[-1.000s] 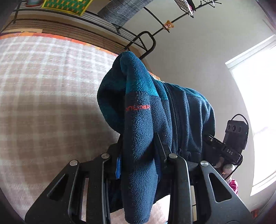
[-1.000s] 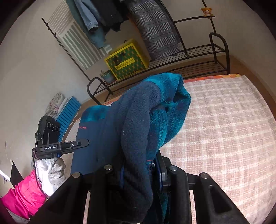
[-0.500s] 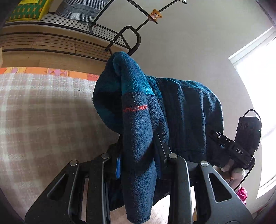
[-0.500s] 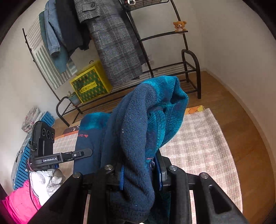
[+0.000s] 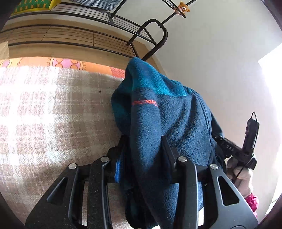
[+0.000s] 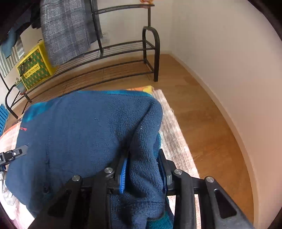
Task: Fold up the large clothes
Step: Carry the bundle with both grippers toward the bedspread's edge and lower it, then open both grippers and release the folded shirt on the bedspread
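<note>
Lowered fleece jacket (image 5: 169,123) now hides both tools' loosening pads.

One navy and teal fleece jacket (image 5: 169,123) hangs between two hand-held grippers, the left hand-held gripper (image 5: 144,158) and the right hand-held gripper (image 6: 142,169). Beyond stand one black metal rack (image 6: 123,51), one yellow box (image 6: 33,67), one grey checked coat (image 6: 65,30) and one small teddy bear (image 5: 183,8). One plaid rug (image 5: 44,114) covers the floor.
</note>
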